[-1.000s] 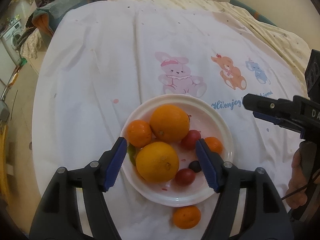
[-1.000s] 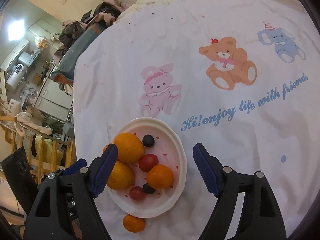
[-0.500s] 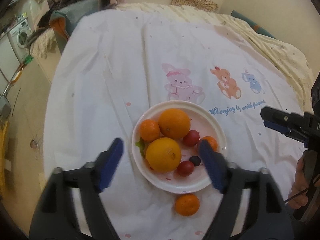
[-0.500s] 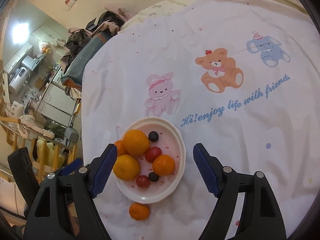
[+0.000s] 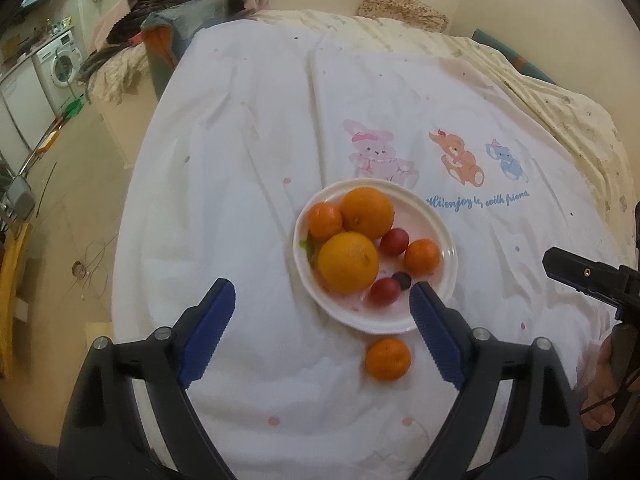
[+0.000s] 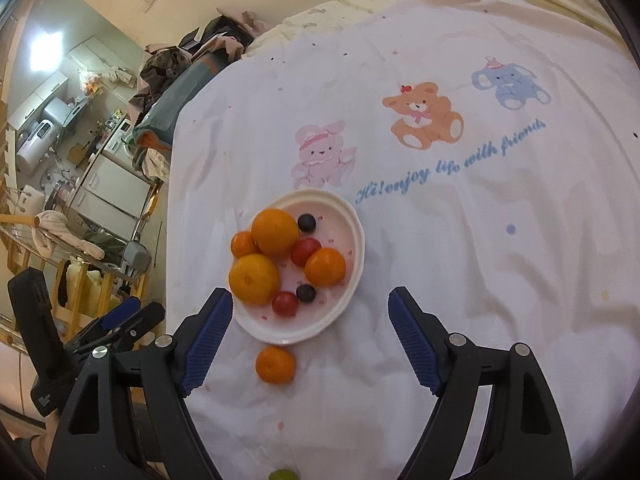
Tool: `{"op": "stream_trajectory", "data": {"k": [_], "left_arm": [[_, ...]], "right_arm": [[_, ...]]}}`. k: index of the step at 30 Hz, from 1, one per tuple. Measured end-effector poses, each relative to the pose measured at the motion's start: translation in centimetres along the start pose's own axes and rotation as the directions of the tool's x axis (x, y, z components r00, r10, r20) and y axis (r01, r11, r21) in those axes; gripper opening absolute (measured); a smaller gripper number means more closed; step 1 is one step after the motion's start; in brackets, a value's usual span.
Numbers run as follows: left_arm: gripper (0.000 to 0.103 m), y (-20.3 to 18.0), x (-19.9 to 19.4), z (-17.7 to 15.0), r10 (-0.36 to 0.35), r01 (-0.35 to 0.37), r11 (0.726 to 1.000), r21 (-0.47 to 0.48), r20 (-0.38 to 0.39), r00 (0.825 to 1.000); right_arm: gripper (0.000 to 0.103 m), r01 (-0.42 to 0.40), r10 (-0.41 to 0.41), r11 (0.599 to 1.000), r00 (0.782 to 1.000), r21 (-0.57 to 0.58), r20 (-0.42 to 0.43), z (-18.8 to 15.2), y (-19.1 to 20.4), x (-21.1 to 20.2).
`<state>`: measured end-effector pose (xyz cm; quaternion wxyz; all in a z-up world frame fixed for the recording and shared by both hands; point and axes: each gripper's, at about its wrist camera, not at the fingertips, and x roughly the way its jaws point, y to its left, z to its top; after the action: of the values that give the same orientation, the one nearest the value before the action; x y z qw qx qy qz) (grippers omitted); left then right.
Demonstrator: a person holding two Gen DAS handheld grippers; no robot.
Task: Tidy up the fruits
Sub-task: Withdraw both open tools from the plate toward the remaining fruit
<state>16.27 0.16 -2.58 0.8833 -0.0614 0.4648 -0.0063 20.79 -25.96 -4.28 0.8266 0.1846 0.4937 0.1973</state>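
A white plate [image 5: 446,280] [image 6: 356,236] on the white cartoon-print cloth holds two large oranges [image 5: 349,262] [image 6: 275,231], two mandarins [image 5: 422,256], two red plums [image 5: 385,291] and two dark grapes [image 6: 307,223]. One loose mandarin [image 5: 388,359] [image 6: 275,364] lies on the cloth just in front of the plate. My left gripper [image 5: 320,320] is open and empty, above and short of the plate. My right gripper [image 6: 310,328] is open and empty, its left finger near the plate's near rim. A green fruit [image 6: 283,474] peeks in at the bottom edge.
The cloth [image 5: 260,140] covers a round table with printed bunny, bear and elephant figures. A cluttered room with a washing machine [image 5: 60,64], piled clothes [image 6: 188,64] and cabinets lies off the table's left edge. The right gripper's tip [image 5: 576,272] shows at the right.
Both grippers have pulled back and up from the plate, so the plate looks smaller and the loose mandarin sits farther into view. Nothing was grasped; the fruits have not moved.
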Motion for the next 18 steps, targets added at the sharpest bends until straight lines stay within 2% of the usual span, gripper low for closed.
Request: {"op": "stream_trajectory", "data": {"k": [18], "left_arm": [[0.087,0.6,-0.5,-4.7,-0.02,0.015,0.998,-0.06,-0.088,0.996]], "right_arm": [[0.083,0.042,-0.04,0.997,0.998,0.06,-0.041,-4.3,-0.9,-0.9]]}}
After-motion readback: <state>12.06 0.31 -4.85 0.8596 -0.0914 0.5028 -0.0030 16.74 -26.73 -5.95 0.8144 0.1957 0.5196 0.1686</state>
